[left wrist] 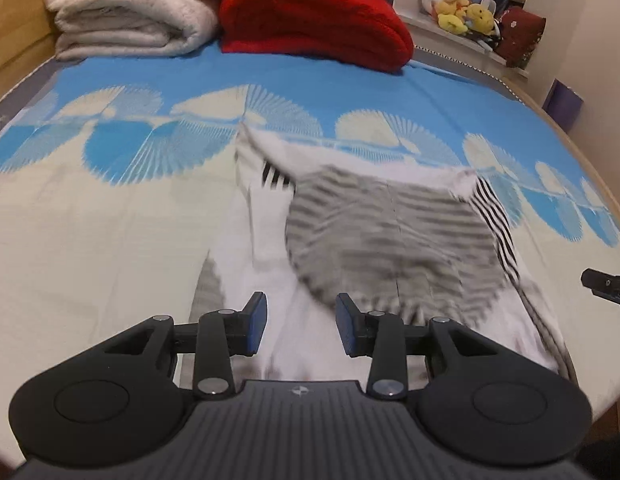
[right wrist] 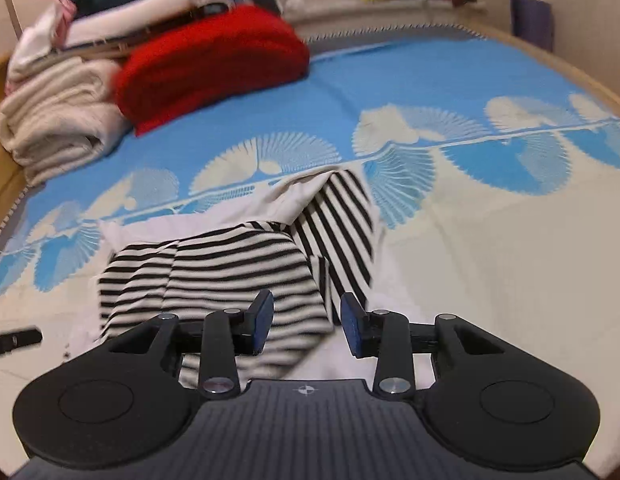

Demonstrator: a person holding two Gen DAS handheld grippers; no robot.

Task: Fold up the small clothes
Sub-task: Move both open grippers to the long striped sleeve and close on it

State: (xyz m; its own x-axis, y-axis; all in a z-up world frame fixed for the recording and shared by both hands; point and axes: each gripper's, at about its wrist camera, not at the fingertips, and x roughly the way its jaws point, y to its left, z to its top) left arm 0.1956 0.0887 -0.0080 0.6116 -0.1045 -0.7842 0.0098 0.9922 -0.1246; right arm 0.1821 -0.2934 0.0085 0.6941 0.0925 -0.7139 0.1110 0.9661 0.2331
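Garment (left wrist: 390,232): a small black-and-white striped piece, lying partly folded on the bed (left wrist: 110,240), centred in both wrist views; a striped flap is turned over a white portion, and a striped sleeve (right wrist: 342,220) extends toward 12 o'clock in the right wrist view. Left gripper (left wrist: 301,326): jaws partly apart, nothing between the pads, positioned above the near edge of the garment. Right gripper (right wrist: 307,322): jaws partly apart, empty, above the striped flap. Whether either gripper touches the fabric cannot be told. At 11 o'clock on the bed lie a folded white blanket (left wrist: 130,8) and, just beside it, a red blanket (left wrist: 314,16). Yellow plush toys (left wrist: 466,12) sit on the sill at 1 o'clock.
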